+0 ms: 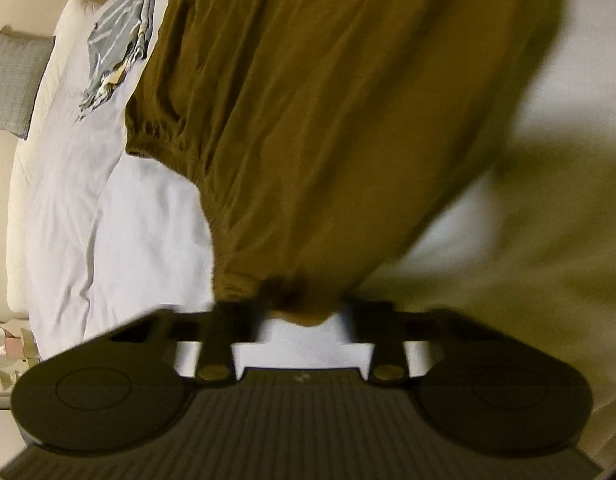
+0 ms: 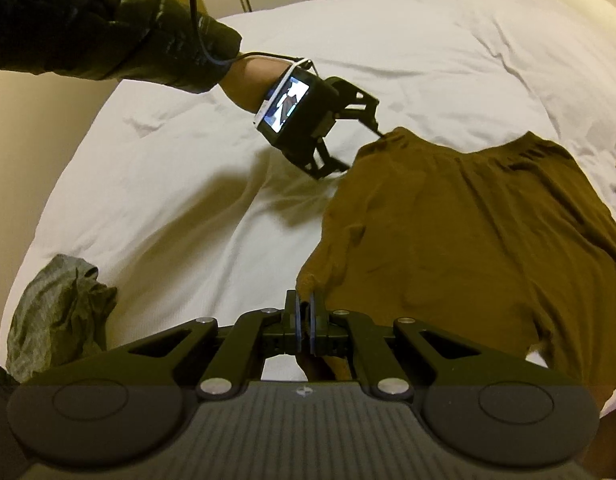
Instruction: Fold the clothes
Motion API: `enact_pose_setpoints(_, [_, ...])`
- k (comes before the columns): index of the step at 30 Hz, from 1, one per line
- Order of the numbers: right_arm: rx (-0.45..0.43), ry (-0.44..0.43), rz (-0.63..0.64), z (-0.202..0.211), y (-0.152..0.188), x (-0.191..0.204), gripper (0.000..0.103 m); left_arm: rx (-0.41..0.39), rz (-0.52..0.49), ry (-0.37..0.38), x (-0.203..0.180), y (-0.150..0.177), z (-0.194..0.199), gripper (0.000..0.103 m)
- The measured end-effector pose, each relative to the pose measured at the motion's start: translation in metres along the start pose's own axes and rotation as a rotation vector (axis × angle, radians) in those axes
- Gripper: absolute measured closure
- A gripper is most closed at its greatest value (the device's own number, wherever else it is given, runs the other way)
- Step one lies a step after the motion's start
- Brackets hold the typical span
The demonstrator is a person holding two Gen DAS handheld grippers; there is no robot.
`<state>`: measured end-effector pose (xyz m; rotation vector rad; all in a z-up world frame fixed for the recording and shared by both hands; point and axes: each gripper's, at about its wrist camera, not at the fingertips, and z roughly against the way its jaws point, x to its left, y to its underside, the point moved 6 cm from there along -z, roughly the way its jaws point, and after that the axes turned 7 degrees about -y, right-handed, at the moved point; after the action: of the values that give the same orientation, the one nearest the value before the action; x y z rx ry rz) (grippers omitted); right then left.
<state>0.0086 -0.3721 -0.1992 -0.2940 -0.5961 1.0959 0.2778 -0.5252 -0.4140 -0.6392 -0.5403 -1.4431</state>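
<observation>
A brown garment (image 2: 460,232) with a gathered elastic edge lies spread on the white bed (image 2: 212,208). My right gripper (image 2: 306,304) is shut on its near corner. In the right wrist view my left gripper (image 2: 360,152) stands at the garment's far left corner, jaws wide apart. In the left wrist view the garment (image 1: 308,120) fills the middle, and its corner hangs loose between the spread fingers of the left gripper (image 1: 304,316).
A grey-green crumpled garment (image 2: 56,312) lies at the bed's near left edge. A grey-blue garment (image 1: 116,44) lies farther up the bed, by a white pillow (image 1: 48,68) and a grey cushion (image 1: 12,80). Boxes (image 1: 8,352) sit beside the bed.
</observation>
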Motion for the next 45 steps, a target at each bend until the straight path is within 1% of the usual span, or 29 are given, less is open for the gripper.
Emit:
enact_pose_setpoints(2, [0.0, 0.002, -0.016, 0.003, -0.001, -0.003, 0.1, 0.018, 0.015, 0.025, 0.01, -0.002, 0.001, 0.096])
enact_pose_setpoints(3, [-0.001, 0.002, -0.025, 0.006, -0.001, -0.005, 0.1, 0.023, 0.027, 0.036, 0.016, -0.004, 0.003, 0.098])
enact_pose_setpoints(6, [-0.013, 0.009, -0.045, 0.02, -0.002, -0.014, 0.1, 0.025, 0.048, 0.052, 0.037, -0.011, 0.014, 0.099])
enact_pose_setpoints(9, [-0.04, 0.026, -0.073, 0.043, -0.003, -0.026, 0.1, 0.027, 0.077, 0.076, 0.065, -0.02, 0.021, 0.099])
enact_pose_setpoints(11, [-0.07, 0.049, -0.105, 0.063, -0.003, -0.039, 0.1, 0.027, 0.075, 0.088, 0.083, -0.03, 0.023, 0.099])
enact_pose_setpoints(13, [-0.106, 0.076, -0.154, 0.084, -0.002, -0.058, 0.1, 0.028, 0.066, 0.097, 0.101, -0.042, 0.023, 0.099])
enact_pose_setpoints(15, [-0.142, 0.109, -0.206, 0.104, 0.0, -0.08, 0.101, 0.029, 0.041, 0.081, 0.12, -0.058, 0.019, 0.1])
enact_pose_setpoints(18, [-0.187, 0.162, -0.267, 0.133, 0.006, -0.114, 0.102, 0.039, 0.051, 0.074, 0.149, -0.084, 0.007, 0.1])
enact_pose_setpoints(22, [-0.222, 0.215, -0.285, 0.167, 0.011, -0.163, 0.102, 0.069, 0.067, 0.09, 0.189, -0.124, -0.023, 0.1])
enact_pose_setpoints(26, [-0.252, 0.222, -0.34, 0.194, 0.019, -0.229, 0.102, 0.115, 0.101, 0.119, 0.224, -0.159, -0.063, 0.1])
enact_pose_setpoints(28, [-0.253, 0.202, -0.37, 0.197, 0.026, -0.267, 0.102, 0.141, 0.117, 0.143, 0.236, -0.175, -0.084, 0.1])
enact_pose_setpoints(31, [-0.236, 0.152, -0.434, 0.192, 0.04, -0.331, 0.102, 0.172, 0.114, 0.197, 0.243, -0.192, -0.121, 0.1])
enact_pose_setpoints(36, [-0.211, 0.089, -0.581, 0.175, 0.069, -0.43, 0.102, 0.238, 0.168, 0.27, 0.247, -0.208, -0.176, 0.1])
enact_pose_setpoints(37, [-0.206, 0.078, -0.601, 0.17, 0.072, -0.445, 0.102, 0.252, 0.172, 0.279, 0.247, -0.21, -0.185, 0.1])
enact_pose_setpoints(41, [-0.162, 0.059, -0.628, 0.146, 0.081, -0.498, 0.102, 0.274, 0.233, 0.305, 0.247, -0.209, -0.202, 0.1])
enact_pose_setpoints(45, [-0.133, 0.047, -0.651, 0.129, 0.086, -0.53, 0.102, 0.296, 0.294, 0.329, 0.247, -0.208, -0.219, 0.1])
